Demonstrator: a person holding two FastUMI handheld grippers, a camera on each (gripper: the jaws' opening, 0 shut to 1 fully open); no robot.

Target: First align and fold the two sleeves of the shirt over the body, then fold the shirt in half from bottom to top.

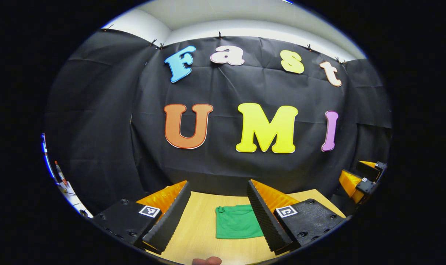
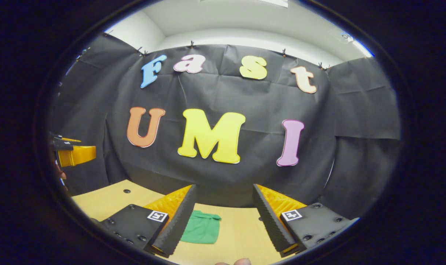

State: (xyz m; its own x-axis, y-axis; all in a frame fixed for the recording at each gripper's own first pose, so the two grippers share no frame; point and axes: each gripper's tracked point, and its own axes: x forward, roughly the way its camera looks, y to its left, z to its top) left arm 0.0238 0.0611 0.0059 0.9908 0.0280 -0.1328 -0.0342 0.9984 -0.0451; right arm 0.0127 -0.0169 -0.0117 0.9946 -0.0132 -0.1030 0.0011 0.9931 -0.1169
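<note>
The folded shirt is partly hidden by the left gripper; both grippers' fingers are held apart above the table around it

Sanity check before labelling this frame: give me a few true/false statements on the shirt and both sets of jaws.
1. The green shirt lies on the wooden table. True.
2. The left gripper is shut on the shirt. False: its jaws stand open, above the table, holding nothing.
3. The right gripper has open jaws. True.
4. The shirt is spread out flat with both sleeves extended. False: it looks like a compact folded rectangle.
5. The shirt hangs off the table edge. False: it rests fully on the tabletop.
</note>
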